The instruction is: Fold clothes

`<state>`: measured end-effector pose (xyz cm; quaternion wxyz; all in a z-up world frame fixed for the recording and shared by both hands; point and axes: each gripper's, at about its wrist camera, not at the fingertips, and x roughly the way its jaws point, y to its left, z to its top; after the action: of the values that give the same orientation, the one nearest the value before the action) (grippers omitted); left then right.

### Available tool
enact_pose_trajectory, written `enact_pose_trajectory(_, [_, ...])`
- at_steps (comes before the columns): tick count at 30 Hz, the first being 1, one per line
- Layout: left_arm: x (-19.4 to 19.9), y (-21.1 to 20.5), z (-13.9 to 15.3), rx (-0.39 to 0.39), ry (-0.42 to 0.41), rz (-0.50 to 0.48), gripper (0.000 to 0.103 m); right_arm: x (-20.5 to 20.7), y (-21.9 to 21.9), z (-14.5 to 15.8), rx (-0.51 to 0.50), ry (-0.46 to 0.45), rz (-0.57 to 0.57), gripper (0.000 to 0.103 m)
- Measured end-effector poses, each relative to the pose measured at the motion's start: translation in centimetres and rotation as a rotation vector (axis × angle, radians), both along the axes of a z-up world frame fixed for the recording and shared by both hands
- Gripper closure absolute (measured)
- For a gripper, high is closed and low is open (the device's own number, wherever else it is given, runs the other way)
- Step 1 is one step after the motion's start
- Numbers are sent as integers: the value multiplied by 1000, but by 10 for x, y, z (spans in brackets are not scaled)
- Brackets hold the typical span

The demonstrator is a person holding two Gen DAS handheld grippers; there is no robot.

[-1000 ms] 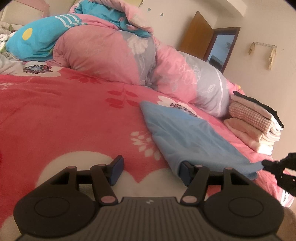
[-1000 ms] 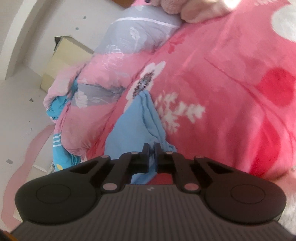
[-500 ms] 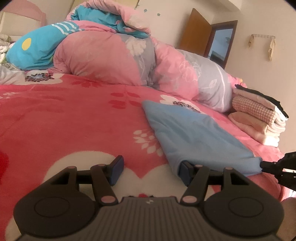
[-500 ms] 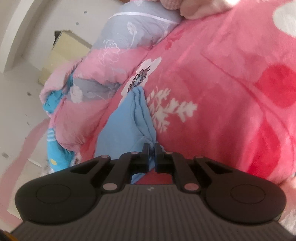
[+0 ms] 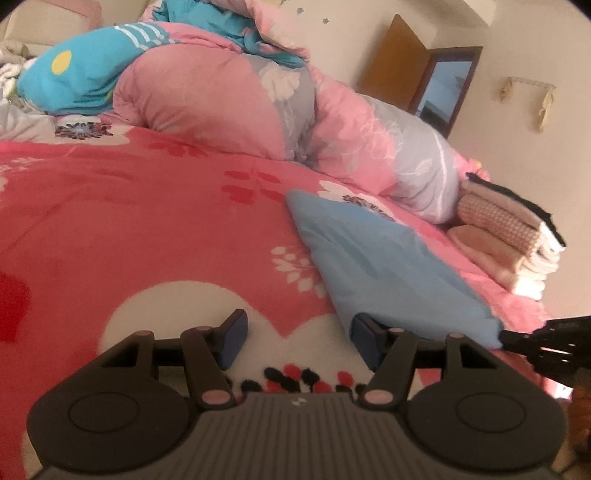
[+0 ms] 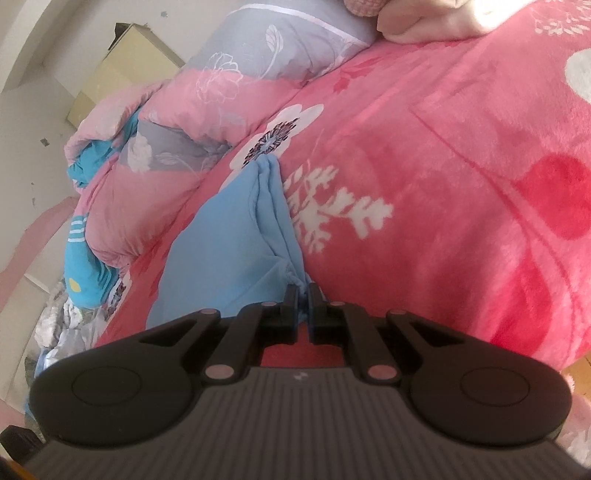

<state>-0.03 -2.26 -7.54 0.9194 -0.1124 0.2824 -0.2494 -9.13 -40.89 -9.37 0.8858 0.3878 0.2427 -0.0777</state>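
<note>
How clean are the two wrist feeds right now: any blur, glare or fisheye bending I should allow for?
Left wrist view: soft, slightly smeared; fisheye bends the doorway and darkens the corners; the folded stack is hazy. Right wrist view: sharper near the right gripper pinching the blue garment; glare blows out the pale cloth at the top edge; horizon strongly tilted.

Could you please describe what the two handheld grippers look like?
Both match: the left gripper and right gripper have a grey ribbed body with a small white mark, black rounded side housings, black linkage arms with pinkish pivot pins, and dark blue pads.
</note>
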Motion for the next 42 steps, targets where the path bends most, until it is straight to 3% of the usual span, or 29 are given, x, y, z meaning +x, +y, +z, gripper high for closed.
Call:
enact_pose_trajectory(8, [-14, 37, 15, 5, -66, 37, 35, 0, 0, -1, 13, -4, -4, 100])
enact_pose_trajectory(13, [1, 10, 38, 18, -146, -24, 35, 0, -1, -1, 16, -1, -8, 100])
enact_pose_trajectory(18, [1, -62, 41, 219, -286, -240, 33, 1, 2, 1, 3, 12, -17, 100])
enact_pose_trajectory(22, [1, -94, 13, 362, -308, -325, 34, 2, 4, 4, -5, 21, -28, 100])
enact_pose_trajectory(28, [5, -88, -3, 310, -292, -337, 34, 6, 2, 15, -29, 34, -20, 96])
enact_pose_trajectory(33, [13, -79, -7, 246, -256, -340, 33, 16, -7, 52, -130, 2, -13, 82])
enact_pose_trajectory(36, [15, -77, -8, 234, -253, -341, 32, 52, -16, 68, -134, -13, 61, 79])
enact_pose_trajectory(42, [18, -75, -10, 214, -248, -343, 31, 159, -33, 68, -157, 21, 226, 75])
